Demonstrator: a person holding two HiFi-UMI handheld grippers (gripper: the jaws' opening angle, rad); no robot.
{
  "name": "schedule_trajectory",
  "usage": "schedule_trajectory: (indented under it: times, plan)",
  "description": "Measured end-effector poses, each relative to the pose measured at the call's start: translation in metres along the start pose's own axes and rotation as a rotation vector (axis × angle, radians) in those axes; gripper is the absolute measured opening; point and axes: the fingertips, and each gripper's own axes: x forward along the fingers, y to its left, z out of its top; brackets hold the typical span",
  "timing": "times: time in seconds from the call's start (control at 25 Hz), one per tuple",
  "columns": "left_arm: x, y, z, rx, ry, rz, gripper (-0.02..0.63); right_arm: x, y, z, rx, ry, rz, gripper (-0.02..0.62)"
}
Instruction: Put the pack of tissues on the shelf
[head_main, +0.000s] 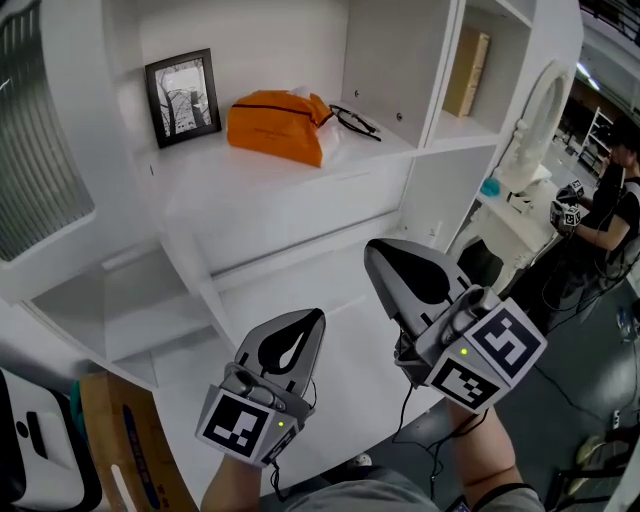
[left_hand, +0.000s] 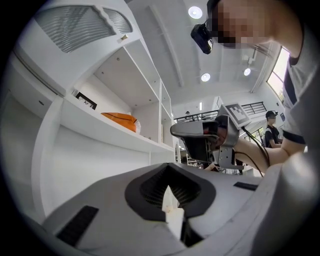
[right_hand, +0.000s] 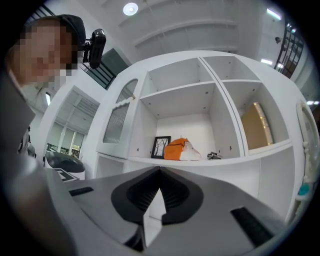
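The orange pack of tissues (head_main: 278, 125) lies on the white shelf (head_main: 300, 180), between a picture frame and a pair of glasses. It also shows in the left gripper view (left_hand: 120, 121) and in the right gripper view (right_hand: 181, 149). My left gripper (head_main: 315, 315) is held low in front of the unit, well below the pack, shut with nothing in it (left_hand: 169, 170). My right gripper (head_main: 375, 250) is beside it, a little higher, also shut and empty (right_hand: 160, 170). Neither gripper touches the pack.
A black picture frame (head_main: 183, 97) stands left of the pack and black glasses (head_main: 353, 121) lie to its right. A tan book (head_main: 467, 72) leans in the right compartment. A cardboard box (head_main: 125, 440) sits at the lower left. A person (head_main: 610, 200) stands at the far right.
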Motion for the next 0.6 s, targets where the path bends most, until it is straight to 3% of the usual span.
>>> schedule_trajectory:
  times: [0.24,0.44,0.6]
  plan:
    - [-0.001,-0.019,-0.003,-0.014,0.035,-0.014,0.031,-0.019,0.01,-0.013,0.023,0.008,0.019,-0.008]
    - [0.0,-0.029,0.002,0.013,-0.01,-0.01,0.031,-0.035,0.019,-0.023,0.058,0.0,0.042,-0.008]
    - [-0.001,-0.042,-0.006,-0.012,0.05,-0.017,0.031,-0.047,0.027,-0.032,0.052,0.009,0.054,-0.008]
